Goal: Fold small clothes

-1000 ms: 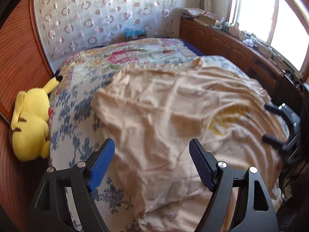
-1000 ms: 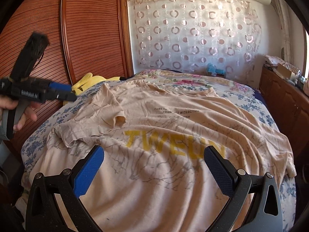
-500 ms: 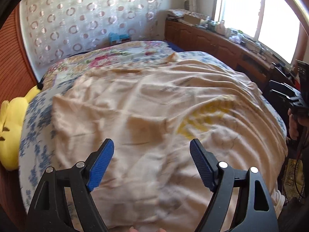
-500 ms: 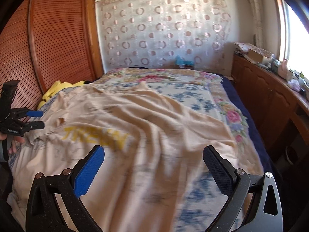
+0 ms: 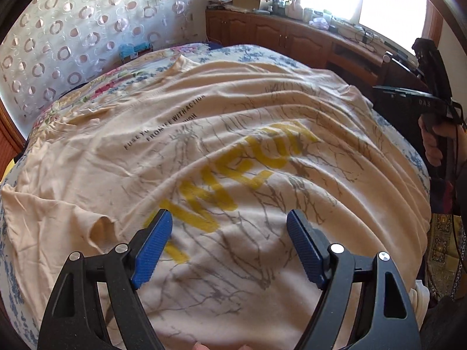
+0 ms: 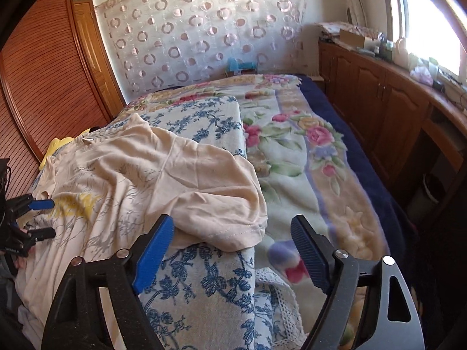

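We see a bed (image 6: 335, 157) filling most of both views, covered by a floral blanket (image 6: 294, 145) with a blue-and-white patterned cloth (image 6: 210, 285) laid over its near part; on top of that lies a beige T-shirt (image 5: 233, 134), spread out flat but rippled, its yellow lettering (image 5: 233, 180) and thin grey line print facing up; in the right wrist view one sleeve (image 6: 221, 204) lies bunched near the edge of the patterned cloth. Behind the bed hangs a sheer curtain with ring patterns (image 6: 204, 35); a wooden louvred wardrobe (image 6: 43, 93) stands on one side and low wooden cabinets (image 6: 379, 99) run under the window on the other. The left gripper (image 5: 229, 242) hangs over the shirt's printed front, its blue pads spread wide with nothing between them; the right gripper (image 6: 232, 242) is above the sleeve's hem with its jaws closing, the pads not touching the fabric; each gripper also appears at the edge of the other's view, held in a hand (image 5: 435, 143).
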{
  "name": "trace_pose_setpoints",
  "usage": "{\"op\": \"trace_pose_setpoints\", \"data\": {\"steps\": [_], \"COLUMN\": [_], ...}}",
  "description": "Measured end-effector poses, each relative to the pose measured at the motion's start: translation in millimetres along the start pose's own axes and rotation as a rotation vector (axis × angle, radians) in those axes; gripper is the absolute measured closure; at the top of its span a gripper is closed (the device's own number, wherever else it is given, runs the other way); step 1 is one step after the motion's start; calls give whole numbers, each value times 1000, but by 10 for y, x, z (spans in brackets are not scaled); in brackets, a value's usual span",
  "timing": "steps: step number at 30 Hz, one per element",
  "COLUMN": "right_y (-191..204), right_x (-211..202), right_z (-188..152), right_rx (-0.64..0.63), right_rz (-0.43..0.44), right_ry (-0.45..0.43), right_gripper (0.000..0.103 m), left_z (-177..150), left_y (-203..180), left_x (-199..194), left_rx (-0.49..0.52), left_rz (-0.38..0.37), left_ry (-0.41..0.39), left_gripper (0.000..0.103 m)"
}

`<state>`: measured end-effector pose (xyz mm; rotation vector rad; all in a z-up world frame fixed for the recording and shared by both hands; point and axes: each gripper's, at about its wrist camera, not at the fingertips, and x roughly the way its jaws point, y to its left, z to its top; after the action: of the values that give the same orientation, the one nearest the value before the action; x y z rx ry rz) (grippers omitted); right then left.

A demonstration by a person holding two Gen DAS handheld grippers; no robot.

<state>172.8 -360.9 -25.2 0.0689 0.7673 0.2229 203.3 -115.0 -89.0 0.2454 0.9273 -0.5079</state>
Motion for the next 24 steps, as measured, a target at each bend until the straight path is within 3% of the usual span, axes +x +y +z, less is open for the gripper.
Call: {"op": "trace_pose_setpoints", "data": {"steps": [12, 15, 17, 19, 24], "right_y": [-197, -200, -194, -200, -111], "right_x": [94, 170, 180, 144, -104], "right_z": [235, 268, 288, 285, 334], "right_rx": [48, 32, 9, -7, -32], "right_rz": [55, 49, 14, -10, 49], "right_ry": [76, 86, 84, 79, 3], "right_gripper": [55, 70, 87, 97, 100], "left_z": [-62, -57, -66, -51, -60], "left_y": [-52, -50, -50, -51, -48], "left_x": [18, 19, 14, 21, 15], "left_rx": [19, 20, 20, 20, 20], "left_rz": [22, 22, 21, 21, 22], "left_ry": [-48, -48, -48, -48, -47], "left_gripper": [20, 20, 20, 20, 20]}}
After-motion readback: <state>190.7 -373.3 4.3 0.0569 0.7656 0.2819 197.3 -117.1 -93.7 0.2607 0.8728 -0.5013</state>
